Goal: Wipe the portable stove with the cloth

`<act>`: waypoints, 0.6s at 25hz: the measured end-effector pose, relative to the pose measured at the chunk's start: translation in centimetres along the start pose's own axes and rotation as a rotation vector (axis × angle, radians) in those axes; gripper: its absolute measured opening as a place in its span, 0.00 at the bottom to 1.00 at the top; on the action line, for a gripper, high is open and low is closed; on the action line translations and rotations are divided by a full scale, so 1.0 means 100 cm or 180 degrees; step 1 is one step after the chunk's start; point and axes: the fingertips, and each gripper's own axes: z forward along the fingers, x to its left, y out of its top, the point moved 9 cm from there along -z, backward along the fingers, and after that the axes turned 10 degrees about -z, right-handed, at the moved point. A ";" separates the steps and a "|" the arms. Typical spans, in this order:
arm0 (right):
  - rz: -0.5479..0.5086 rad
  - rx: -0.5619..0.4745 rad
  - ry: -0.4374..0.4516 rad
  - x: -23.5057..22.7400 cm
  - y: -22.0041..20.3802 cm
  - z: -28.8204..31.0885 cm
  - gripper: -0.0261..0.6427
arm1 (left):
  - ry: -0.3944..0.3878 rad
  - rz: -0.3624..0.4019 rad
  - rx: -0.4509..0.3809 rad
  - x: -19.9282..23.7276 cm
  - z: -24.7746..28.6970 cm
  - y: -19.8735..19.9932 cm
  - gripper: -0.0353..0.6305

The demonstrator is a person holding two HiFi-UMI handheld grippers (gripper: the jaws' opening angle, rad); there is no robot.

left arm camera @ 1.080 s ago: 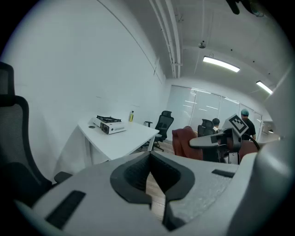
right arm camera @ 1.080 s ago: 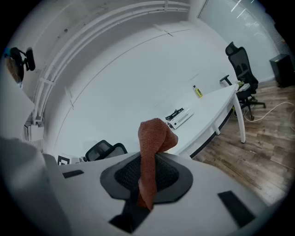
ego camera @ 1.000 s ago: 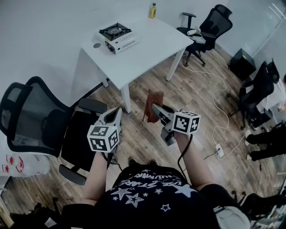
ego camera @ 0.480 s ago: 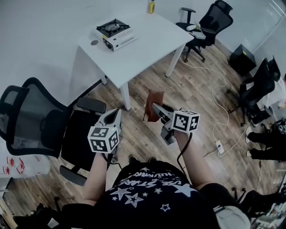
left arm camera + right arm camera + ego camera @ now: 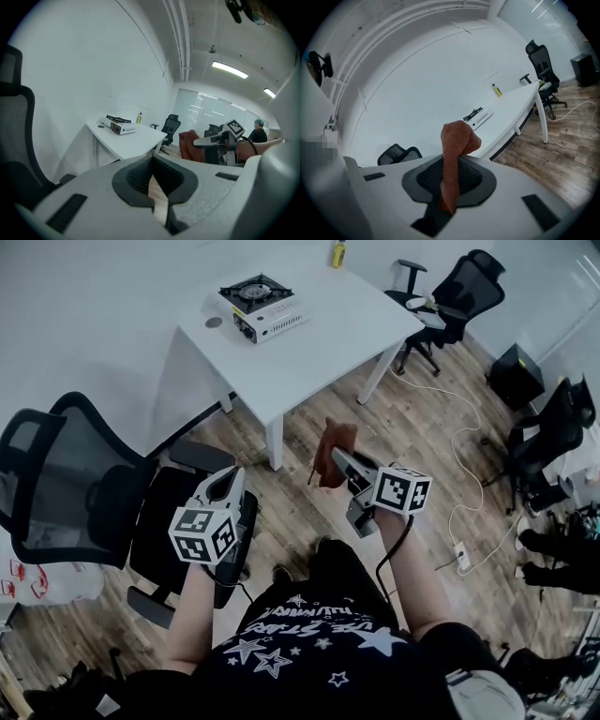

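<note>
The white portable stove (image 5: pixel 262 306) with a black burner sits at the far left of the white table (image 5: pixel 347 329); it also shows in the left gripper view as the stove (image 5: pixel 119 125) and small in the right gripper view as the stove (image 5: pixel 478 116). My right gripper (image 5: pixel 337 458) is shut on a rust-brown cloth (image 5: pixel 333 451), held in the air over the wood floor, well short of the table. The cloth (image 5: pixel 454 154) hangs between its jaws. My left gripper (image 5: pixel 228 482) is shut and holds nothing, above a black chair seat.
A yellow bottle (image 5: pixel 337 253) stands at the table's far edge. A black mesh office chair (image 5: pixel 75 488) is at my left. More black chairs (image 5: pixel 457 298) stand to the right of the table. A white cable and power strip (image 5: pixel 461 554) lie on the floor.
The view has shifted: table and stove sit a little further right in the frame. Both grippers stay in the air; the right one with the cloth has edged up and right.
</note>
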 end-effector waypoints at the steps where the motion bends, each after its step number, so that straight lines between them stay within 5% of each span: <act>1: -0.0001 -0.0003 -0.0006 -0.004 0.002 0.002 0.13 | -0.0034 0.0001 -0.0019 0.002 0.001 0.001 0.06; 8: 0.0110 -0.0061 0.0026 -0.053 0.025 0.029 0.13 | 0.0080 0.0008 -0.0027 0.011 0.032 0.008 0.06; 15: 0.0052 0.0014 0.0329 -0.141 0.087 0.088 0.13 | 0.0496 -0.0127 -0.0181 0.018 0.115 0.038 0.06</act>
